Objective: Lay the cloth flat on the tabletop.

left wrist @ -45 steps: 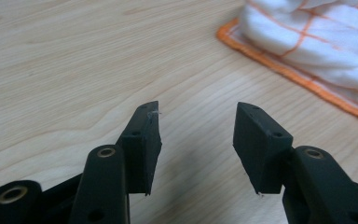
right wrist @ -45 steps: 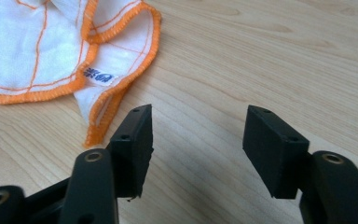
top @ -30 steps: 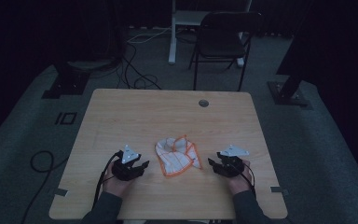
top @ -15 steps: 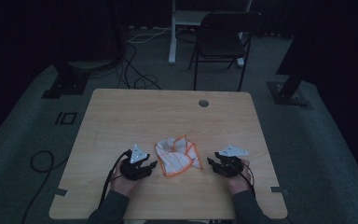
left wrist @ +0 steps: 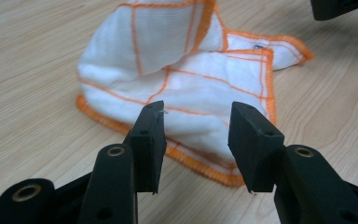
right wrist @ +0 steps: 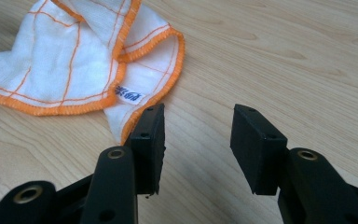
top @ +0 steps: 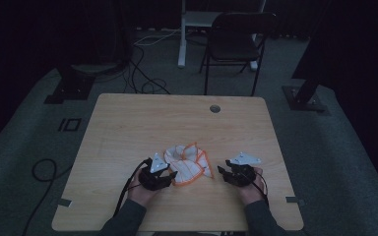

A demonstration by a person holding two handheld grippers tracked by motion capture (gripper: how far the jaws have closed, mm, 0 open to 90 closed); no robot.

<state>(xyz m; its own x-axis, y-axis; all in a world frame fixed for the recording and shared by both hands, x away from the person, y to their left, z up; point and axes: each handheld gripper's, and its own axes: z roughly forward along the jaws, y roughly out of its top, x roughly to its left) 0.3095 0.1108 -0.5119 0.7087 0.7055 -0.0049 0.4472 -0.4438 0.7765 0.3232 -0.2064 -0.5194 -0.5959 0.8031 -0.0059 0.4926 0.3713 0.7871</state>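
Note:
A white cloth with orange edging and orange grid lines (top: 187, 162) lies crumpled on the wooden table (top: 177, 118), near its front edge. My left gripper (top: 172, 175) sits at the cloth's left side. In the left gripper view the cloth (left wrist: 186, 79) has its near orange hem showing between the tips of the left gripper (left wrist: 198, 126); the pads do not press it, and the jaws have just been closing slightly. My right gripper (top: 222, 172) rests a little to the right of the cloth. In its own view the right gripper (right wrist: 198, 128) is open over bare wood, its jaws having just been closing, beside a cloth (right wrist: 65, 70) corner with a small label.
A round cable hole (top: 215, 108) is in the table's far side. Behind the table stand a dark chair (top: 236, 44) and a white desk leg (top: 182, 34). Cables (top: 142, 83) and black stand bases (top: 69, 86) lie on the grey floor.
My left hand has slid right along the table up to the cloth's edge. The right hand has stayed where it was, and the cloth has not moved.

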